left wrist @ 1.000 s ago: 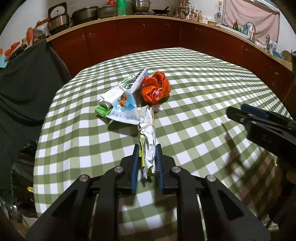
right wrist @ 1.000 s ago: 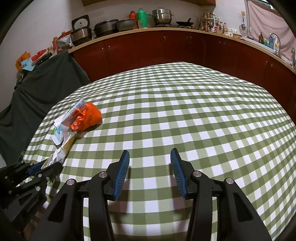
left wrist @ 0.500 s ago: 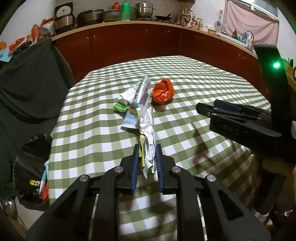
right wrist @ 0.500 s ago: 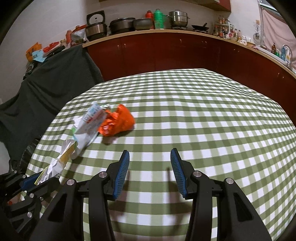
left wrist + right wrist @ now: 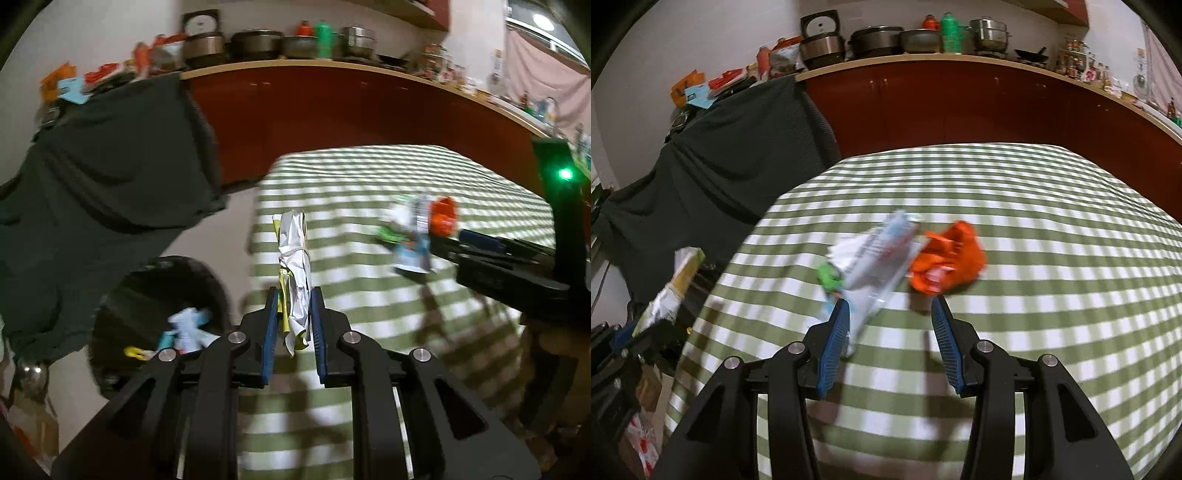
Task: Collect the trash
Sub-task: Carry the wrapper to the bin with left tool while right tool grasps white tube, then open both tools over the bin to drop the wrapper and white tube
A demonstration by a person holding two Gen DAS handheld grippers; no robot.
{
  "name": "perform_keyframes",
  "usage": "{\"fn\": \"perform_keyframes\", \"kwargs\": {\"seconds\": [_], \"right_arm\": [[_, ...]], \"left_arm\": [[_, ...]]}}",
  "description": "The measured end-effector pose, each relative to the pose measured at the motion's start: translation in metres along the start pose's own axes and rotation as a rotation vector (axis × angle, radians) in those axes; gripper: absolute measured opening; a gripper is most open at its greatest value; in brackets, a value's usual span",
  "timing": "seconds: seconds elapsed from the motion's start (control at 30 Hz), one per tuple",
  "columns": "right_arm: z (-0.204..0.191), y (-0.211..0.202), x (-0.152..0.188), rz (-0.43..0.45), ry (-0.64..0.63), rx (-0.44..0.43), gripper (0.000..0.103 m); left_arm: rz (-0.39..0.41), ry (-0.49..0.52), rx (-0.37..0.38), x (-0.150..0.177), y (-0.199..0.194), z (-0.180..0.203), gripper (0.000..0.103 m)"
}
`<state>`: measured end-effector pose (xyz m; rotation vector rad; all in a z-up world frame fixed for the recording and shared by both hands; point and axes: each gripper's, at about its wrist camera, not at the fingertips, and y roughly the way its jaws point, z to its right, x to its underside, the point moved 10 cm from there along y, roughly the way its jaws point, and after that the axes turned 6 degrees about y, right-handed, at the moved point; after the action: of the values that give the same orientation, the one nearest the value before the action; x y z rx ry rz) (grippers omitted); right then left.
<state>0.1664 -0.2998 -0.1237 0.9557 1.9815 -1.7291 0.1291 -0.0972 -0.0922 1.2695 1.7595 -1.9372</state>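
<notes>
My left gripper (image 5: 292,295) is shut on a crumpled white and yellow wrapper (image 5: 293,258) and holds it in the air at the table's left edge; the wrapper also shows in the right wrist view (image 5: 674,286). A black trash bin (image 5: 147,306) with trash inside stands on the floor below, to the left. My right gripper (image 5: 889,308) is open just above the checked tablecloth (image 5: 1034,295), right before a white and blue wrapper (image 5: 875,258) and an orange wrapper (image 5: 947,260), with a small green scrap (image 5: 829,278) beside them.
A dark cloth (image 5: 92,184) hangs over a chair left of the table. Red cabinets (image 5: 960,107) with pots on the counter run behind. My right gripper shows at the right of the left wrist view (image 5: 498,254). A box (image 5: 639,439) is on the floor.
My left gripper has lifted the wrapper off the table and swung it left, toward the bin. My right gripper has moved forward and left, up to the wrappers on the table.
</notes>
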Motion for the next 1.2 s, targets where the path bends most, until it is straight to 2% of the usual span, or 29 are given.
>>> {"fn": "perform_keyframes", "kwargs": {"seconds": [0.2, 0.33, 0.4, 0.5, 0.63, 0.97, 1.2], "right_arm": [[-0.014, 0.019, -0.001, -0.031, -0.012, 0.035, 0.051], [-0.013, 0.025, 0.002, -0.056, -0.011, 0.05, 0.051], [-0.013, 0.026, 0.004, -0.065, -0.013, 0.049, 0.046], [-0.015, 0.026, 0.004, -0.073, -0.014, 0.036, 0.036], [-0.016, 0.023, 0.007, -0.08, -0.016, 0.015, 0.034], [-0.012, -0.001, 0.02, -0.065, -0.03, -0.01, 0.032], [-0.033, -0.014, 0.021, -0.046, -0.075, -0.053, 0.032]], "left_arm": [[-0.003, -0.054, -0.09, 0.006, 0.003, -0.056, 0.017], [-0.013, -0.077, -0.116, 0.012, 0.008, -0.079, 0.017], [-0.017, -0.086, -0.122, 0.015, 0.009, -0.085, 0.017], [-0.018, -0.095, -0.13, 0.018, 0.011, -0.092, 0.017], [-0.017, -0.103, -0.137, 0.02, 0.011, -0.096, 0.017], [-0.027, -0.123, -0.159, 0.03, 0.007, -0.104, 0.017], [-0.031, -0.128, -0.194, 0.04, -0.002, -0.115, 0.017]]}}
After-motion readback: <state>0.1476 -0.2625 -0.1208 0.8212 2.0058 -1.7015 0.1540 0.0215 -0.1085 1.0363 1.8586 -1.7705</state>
